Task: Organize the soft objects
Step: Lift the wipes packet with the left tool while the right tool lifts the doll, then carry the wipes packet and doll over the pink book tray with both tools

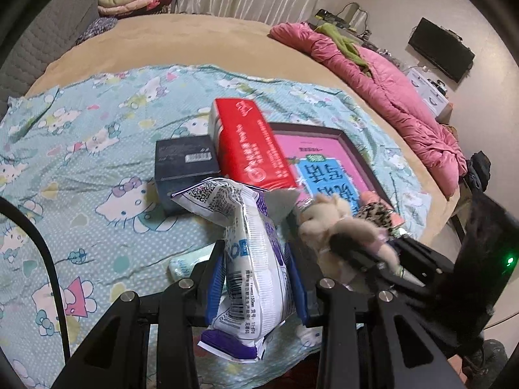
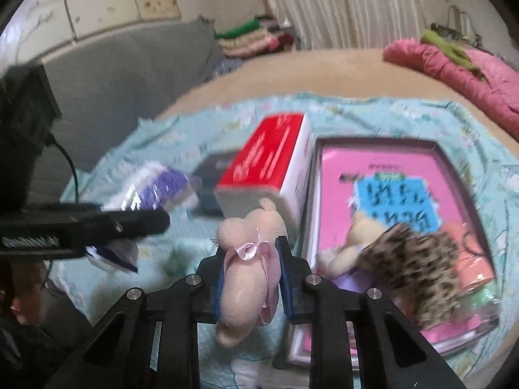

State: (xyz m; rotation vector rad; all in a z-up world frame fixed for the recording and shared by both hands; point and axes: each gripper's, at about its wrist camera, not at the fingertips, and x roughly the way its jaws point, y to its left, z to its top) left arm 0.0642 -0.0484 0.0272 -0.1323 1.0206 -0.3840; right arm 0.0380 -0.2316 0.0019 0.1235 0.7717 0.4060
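Left wrist view: the left gripper [image 1: 256, 259] clamps a white-and-purple packet [image 1: 249, 259] above the cartoon-print sheet [image 1: 81, 162]. Beside it, the right gripper [image 2: 249, 278] squeezes a cream plush toy [image 2: 246, 272]. Farther off lie a red box [image 1: 249, 142] and pink tray [image 1: 324, 149].

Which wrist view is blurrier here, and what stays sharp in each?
Right wrist view: heavy motion blur on the red box and pink tray; only the held plush toy is sharp. Left wrist view: mostly crisp, the tissue pack readable, only the plush toy smeared.
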